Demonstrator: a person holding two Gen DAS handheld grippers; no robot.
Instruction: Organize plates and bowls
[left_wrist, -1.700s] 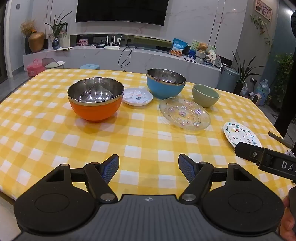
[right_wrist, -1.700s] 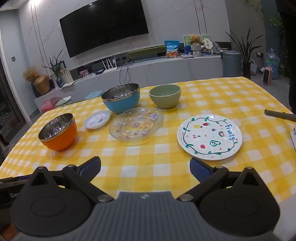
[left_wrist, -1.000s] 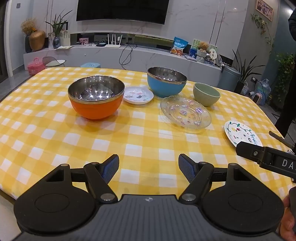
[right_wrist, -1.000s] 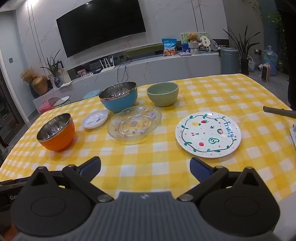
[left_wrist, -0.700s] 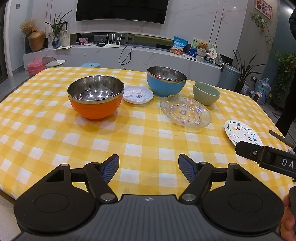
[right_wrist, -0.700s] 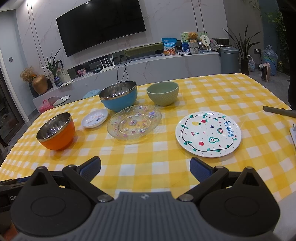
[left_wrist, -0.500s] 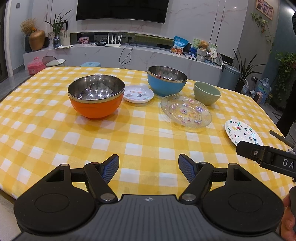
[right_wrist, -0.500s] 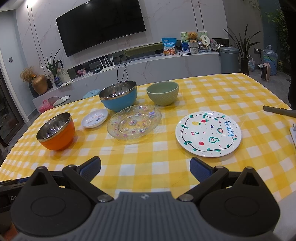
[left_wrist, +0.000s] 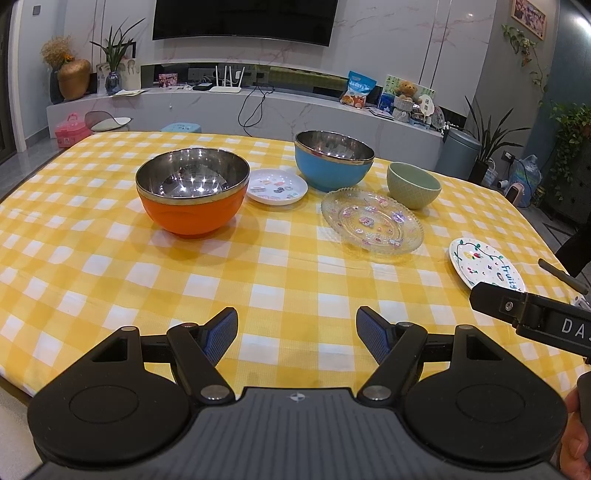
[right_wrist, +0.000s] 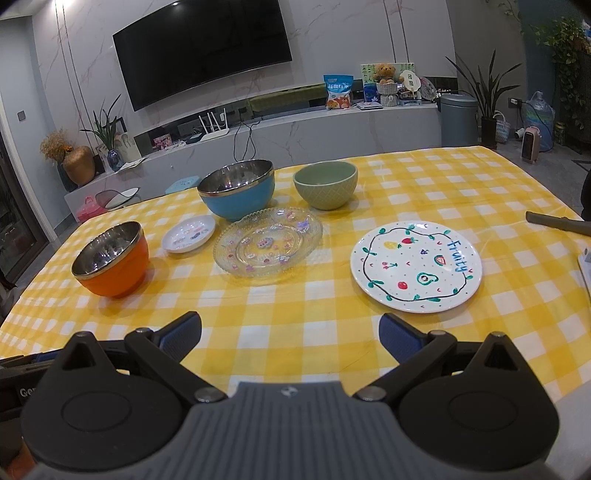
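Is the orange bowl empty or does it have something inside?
Empty. The orange bowl stands upright, and its shiny steel inside shows only reflections in the left wrist view.

The tablecloth (right_wrist: 424, 177) in front of me is checked in yellow and white. On it, the orange bowl (left_wrist: 192, 210) and the blue bowl (left_wrist: 332, 173) both have a shiny steel lining. The small bowl (right_wrist: 325, 192) is pale green with a fine lattice texture. My clear glass plate (right_wrist: 268, 245) carries little pink and purple motifs. The small saucer (right_wrist: 189, 233) is white with tiny coloured pictures. The white plate (right_wrist: 416, 266) has a black vine ring with green leaves, red and yellow fruit, and blue lettering reading "Fruity". My gripper pads (right_wrist: 181, 338) are blue on black arms.
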